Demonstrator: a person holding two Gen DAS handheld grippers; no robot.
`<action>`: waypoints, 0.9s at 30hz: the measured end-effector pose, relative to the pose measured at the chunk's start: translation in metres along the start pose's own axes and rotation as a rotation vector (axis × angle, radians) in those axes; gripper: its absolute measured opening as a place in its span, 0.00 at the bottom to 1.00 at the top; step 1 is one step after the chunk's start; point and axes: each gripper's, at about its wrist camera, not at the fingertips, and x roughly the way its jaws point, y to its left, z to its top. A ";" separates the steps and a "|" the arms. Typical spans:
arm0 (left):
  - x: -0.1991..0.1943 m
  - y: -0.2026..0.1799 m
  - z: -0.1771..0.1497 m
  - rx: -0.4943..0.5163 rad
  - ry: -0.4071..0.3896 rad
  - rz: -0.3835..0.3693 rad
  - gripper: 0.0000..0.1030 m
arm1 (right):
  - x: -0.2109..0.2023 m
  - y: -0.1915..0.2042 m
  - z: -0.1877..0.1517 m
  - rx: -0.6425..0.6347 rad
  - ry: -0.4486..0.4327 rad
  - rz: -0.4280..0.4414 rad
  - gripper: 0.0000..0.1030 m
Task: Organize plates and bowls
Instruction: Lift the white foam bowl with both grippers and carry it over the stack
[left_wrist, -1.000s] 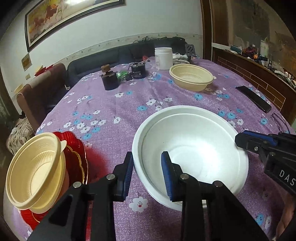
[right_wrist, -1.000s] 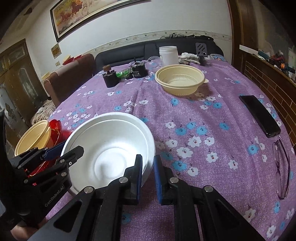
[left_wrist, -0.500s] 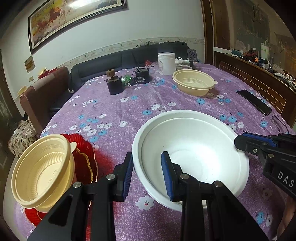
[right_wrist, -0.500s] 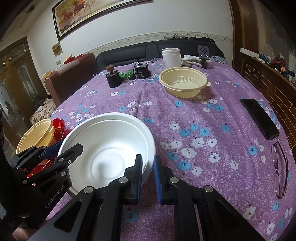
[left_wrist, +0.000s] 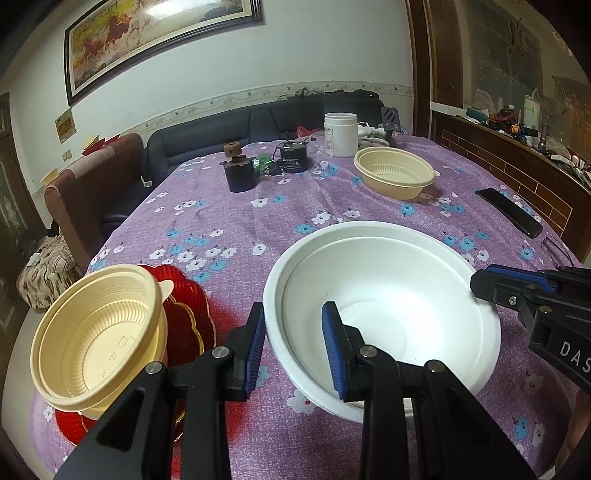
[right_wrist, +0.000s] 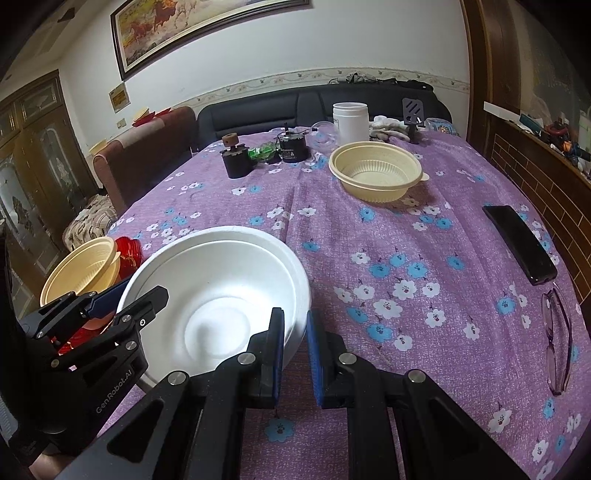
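Note:
A large white foam bowl (left_wrist: 388, 295), with a second rim nested inside it, sits between my two grippers over the purple flowered tablecloth (left_wrist: 258, 221). My left gripper (left_wrist: 295, 343) is shut on its left rim, one pad inside and one outside. My right gripper (right_wrist: 295, 350) pinches the opposite rim of the white foam bowl (right_wrist: 221, 288). Whether the bowl touches the cloth I cannot tell. A cream ribbed bowl (left_wrist: 99, 332) lies tilted on red plates (left_wrist: 188, 317) at the left. Another cream bowl (right_wrist: 373, 173) stands further back.
A black phone (right_wrist: 517, 240) and a pair of glasses (right_wrist: 557, 339) lie near the table's right edge. At the far end stand a white jar (right_wrist: 351, 118) and small dark devices (right_wrist: 236, 158). A sofa and an armchair border the table behind and to the left.
Both grippers keep the same grip on the white bowl. The views have shifted only slightly, so a little more of the wall shows.

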 end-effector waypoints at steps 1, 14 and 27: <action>-0.001 0.001 0.000 -0.002 -0.002 0.000 0.29 | 0.000 0.001 0.000 -0.001 -0.001 0.000 0.13; -0.015 0.012 -0.002 -0.023 -0.030 -0.002 0.29 | -0.011 0.014 0.002 -0.021 -0.024 -0.003 0.13; -0.032 0.024 0.001 -0.040 -0.075 0.011 0.29 | -0.026 0.030 0.010 -0.053 -0.058 -0.001 0.13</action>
